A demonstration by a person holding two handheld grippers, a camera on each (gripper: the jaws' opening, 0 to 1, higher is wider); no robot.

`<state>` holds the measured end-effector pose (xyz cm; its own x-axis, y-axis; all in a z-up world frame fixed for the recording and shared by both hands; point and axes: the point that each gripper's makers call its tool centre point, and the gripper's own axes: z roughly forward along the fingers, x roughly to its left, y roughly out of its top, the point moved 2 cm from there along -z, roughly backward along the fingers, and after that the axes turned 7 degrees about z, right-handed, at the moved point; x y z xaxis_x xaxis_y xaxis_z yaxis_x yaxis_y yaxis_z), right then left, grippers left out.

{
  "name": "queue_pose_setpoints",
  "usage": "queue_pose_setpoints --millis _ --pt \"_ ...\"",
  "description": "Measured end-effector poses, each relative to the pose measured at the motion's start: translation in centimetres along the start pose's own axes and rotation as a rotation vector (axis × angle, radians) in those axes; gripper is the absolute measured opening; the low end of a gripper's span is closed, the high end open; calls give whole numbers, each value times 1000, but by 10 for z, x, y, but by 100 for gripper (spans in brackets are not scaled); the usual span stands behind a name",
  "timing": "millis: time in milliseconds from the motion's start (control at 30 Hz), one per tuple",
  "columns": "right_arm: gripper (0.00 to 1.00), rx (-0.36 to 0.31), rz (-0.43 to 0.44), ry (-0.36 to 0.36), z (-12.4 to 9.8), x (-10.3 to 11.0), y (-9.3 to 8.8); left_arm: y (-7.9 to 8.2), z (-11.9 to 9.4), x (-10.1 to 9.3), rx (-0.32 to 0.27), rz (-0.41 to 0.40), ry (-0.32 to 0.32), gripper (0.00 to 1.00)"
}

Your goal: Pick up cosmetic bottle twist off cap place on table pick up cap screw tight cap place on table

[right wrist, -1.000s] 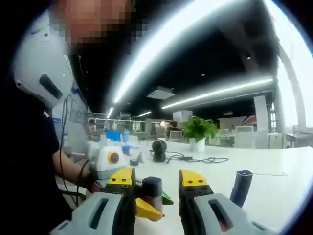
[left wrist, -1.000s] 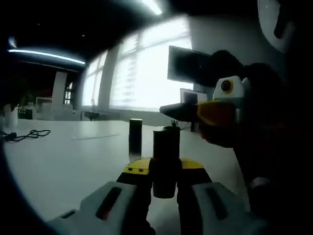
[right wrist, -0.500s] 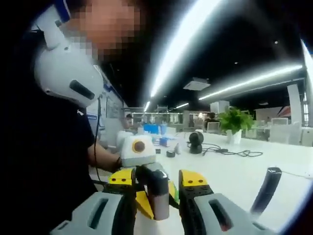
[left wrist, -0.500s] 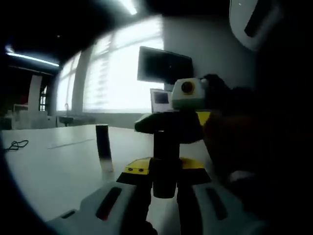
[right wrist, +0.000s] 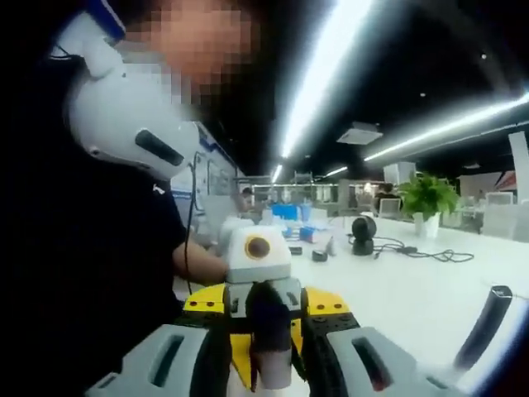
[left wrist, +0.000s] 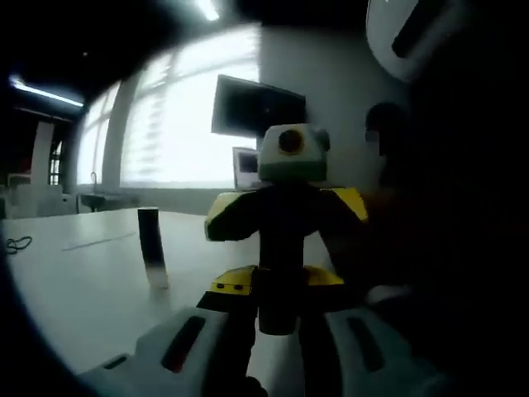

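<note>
My left gripper (left wrist: 277,285) is shut on a dark cylindrical cosmetic bottle (left wrist: 279,248) and holds it upright above the white table (left wrist: 74,281). The right gripper (left wrist: 285,217) faces the left gripper view head-on, its yellow jaws spread on either side of the bottle's top. In the right gripper view, the bottle's dark top (right wrist: 269,318) stands between the jaws of my right gripper (right wrist: 269,310), which is open with a small gap on each side. A second dark bottle (left wrist: 149,246) stands on the table to the left, also seen as the slim bottle (right wrist: 486,327) at the right edge.
A person's dark sleeve and arm (right wrist: 124,273) crowd the left of the right gripper view. On the table (right wrist: 397,289) farther off lie a round black device (right wrist: 361,234), a cable (right wrist: 430,252) and a potted plant (right wrist: 427,198). A monitor (left wrist: 256,107) stands by the window.
The right gripper has swung in from the right and now straddles the top of the bottle held by the left gripper. Both views have shifted with the hands.
</note>
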<state>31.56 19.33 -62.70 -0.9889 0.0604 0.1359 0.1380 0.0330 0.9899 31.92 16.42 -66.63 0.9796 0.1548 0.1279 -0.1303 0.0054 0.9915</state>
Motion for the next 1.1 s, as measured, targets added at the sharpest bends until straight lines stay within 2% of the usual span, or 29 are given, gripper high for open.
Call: queue_pose_setpoints --millis 300,367,567,833,1000,1067,1100 --pt "19 34 11 18 6 3 -11 0 1 -6 -11 -9 -24 9" --pt "14 31 22 18 6 3 -11 0 1 -6 -14 -7 -26 9" --pt "13 17 -2 2 6 2 -8 1 1 -4 -16 -8 -18 8" --pt "13 6 -33 -47 7 -4 -6 2 1 4 -4 5 38 8" --pt "13 -1 -51 -101 9 -12 -5 0 -1 10 0 19 87 8" --pt "13 -8 -69 -149 9 -18 -5 -1 -2 14 6 23 113 8" --pt "13 -9 -65 -146 10 -16 -5 -1 -2 15 8 25 116 8"
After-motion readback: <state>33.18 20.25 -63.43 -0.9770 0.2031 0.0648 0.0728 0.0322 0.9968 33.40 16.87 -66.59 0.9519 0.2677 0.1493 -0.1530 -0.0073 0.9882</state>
